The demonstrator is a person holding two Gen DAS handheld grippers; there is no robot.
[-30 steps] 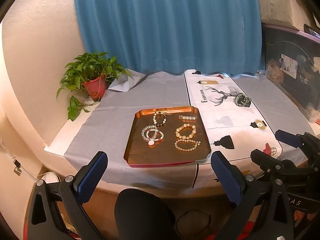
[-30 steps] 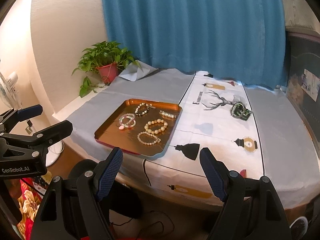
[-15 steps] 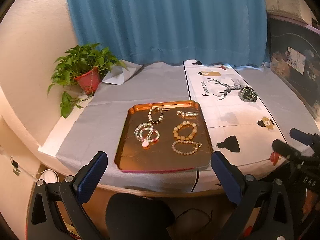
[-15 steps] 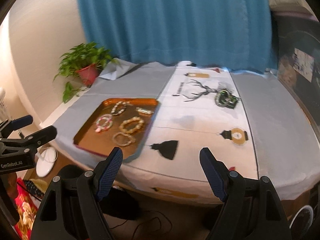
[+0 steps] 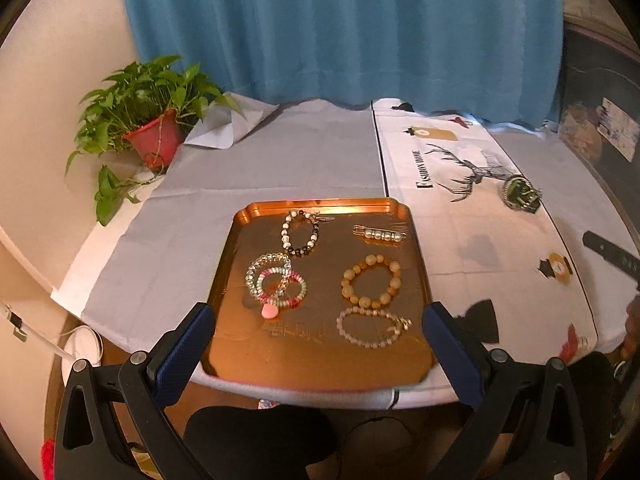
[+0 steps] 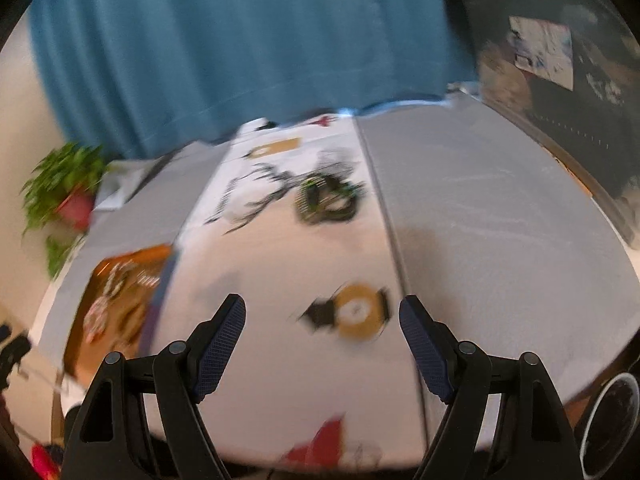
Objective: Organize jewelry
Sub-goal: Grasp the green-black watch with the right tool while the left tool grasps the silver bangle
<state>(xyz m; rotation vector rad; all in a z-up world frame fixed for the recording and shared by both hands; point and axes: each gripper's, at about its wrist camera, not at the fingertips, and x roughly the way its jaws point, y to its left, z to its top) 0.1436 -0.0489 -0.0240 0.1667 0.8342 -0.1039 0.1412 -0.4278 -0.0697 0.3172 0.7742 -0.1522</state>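
Copper tray: a shiny copper-coloured rectangular metal tray (image 5: 320, 356) sits at the near edge of the tabletop, on the grey cloth, its long axis running away from the person.
Jewelry: all inside the tray — a white-and-dark bead bracelet (image 5: 301, 233), a gold pearl hair clip (image 5: 380, 234), an amber bead bracelet (image 5: 371, 281), a pale small-bead bracelet (image 5: 373, 327) and tangled pink and clear bracelets (image 5: 276, 280).
Left gripper (image 5: 320, 350): jaws wide apart, empty, straddling the tray's near edge; the beads lie straight ahead and below.
Right gripper (image 6: 322, 344): jaws wide apart, empty, over the white printed runner; the tray lies well off to its left, blurred.
Green-black object (image 6: 326, 198): ahead of the right gripper, on the runner; too blurred to identify.
Nearer hand: judged the left.
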